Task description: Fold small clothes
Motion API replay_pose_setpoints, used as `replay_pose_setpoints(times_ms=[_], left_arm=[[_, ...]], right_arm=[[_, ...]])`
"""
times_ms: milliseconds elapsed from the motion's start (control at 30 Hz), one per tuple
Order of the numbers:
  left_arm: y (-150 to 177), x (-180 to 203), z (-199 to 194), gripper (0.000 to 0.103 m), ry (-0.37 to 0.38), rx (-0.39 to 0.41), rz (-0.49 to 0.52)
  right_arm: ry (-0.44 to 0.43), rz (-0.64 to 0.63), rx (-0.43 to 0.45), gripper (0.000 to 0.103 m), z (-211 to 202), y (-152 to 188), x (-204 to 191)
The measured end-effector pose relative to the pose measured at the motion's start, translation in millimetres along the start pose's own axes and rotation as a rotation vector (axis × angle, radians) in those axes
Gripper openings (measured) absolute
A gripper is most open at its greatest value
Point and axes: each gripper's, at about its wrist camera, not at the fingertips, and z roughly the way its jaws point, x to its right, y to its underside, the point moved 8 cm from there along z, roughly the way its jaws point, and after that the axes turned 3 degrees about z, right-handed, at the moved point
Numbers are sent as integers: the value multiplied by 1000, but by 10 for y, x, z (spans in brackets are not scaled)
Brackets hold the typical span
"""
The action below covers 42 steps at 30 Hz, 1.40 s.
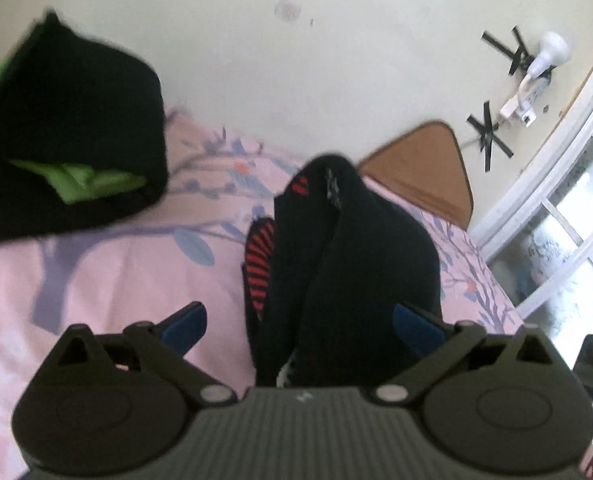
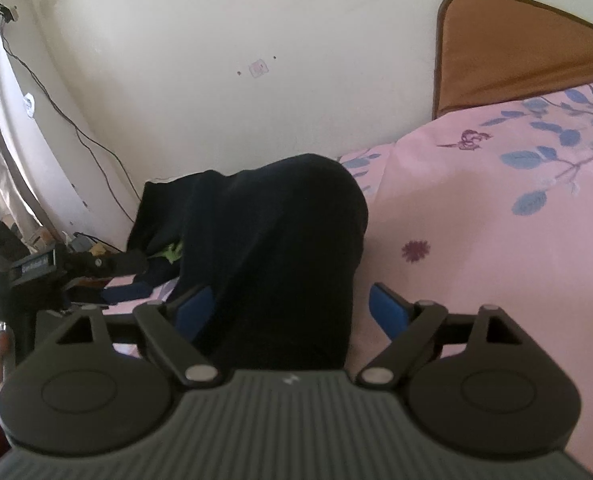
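In the left wrist view a black garment with red stripes (image 1: 348, 264) lies bunched on the pink floral bedsheet (image 1: 116, 272), between the blue fingers of my open left gripper (image 1: 300, 320). A second black garment with green trim (image 1: 68, 140) lies at the far left. In the right wrist view a black garment (image 2: 280, 248) is humped up between the spread fingers of my open right gripper (image 2: 292, 312); green trim shows at its left. Whether either garment touches the pads is unclear.
The bed meets a cream wall (image 2: 216, 60). A brown cushion (image 2: 516, 56) leans at the head of the bed and also shows in the left wrist view (image 1: 424, 168). A window (image 1: 568, 232) is at right. Cables and clutter (image 2: 36, 264) sit beside the bed at left.
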Motion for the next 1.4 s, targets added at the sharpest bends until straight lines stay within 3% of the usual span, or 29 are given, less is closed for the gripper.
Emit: replay_pose_setpoints(times_ms=[200,333,433,533,733,1400], left_arm=[[98,-141,397,103,54,-77,-91],[143,-78,441,103,40,-35,-8],[212,8,451,103,7,-12,106],[258,63,442,103,-18,9,163],[263,63,414,103,-20,16,168],[274,85,406,103,-32,32,175]], right_arm=[[-15,82,-62,88,340,-50,177],[-71,145,-123,89,596,-3,210],[-123,151,-101,92,686,-5,151],[-110,91,-76,98,736,22,55],[-124,66,-71,103,751,11,32],[-100,66,-46,103,792,28,3]])
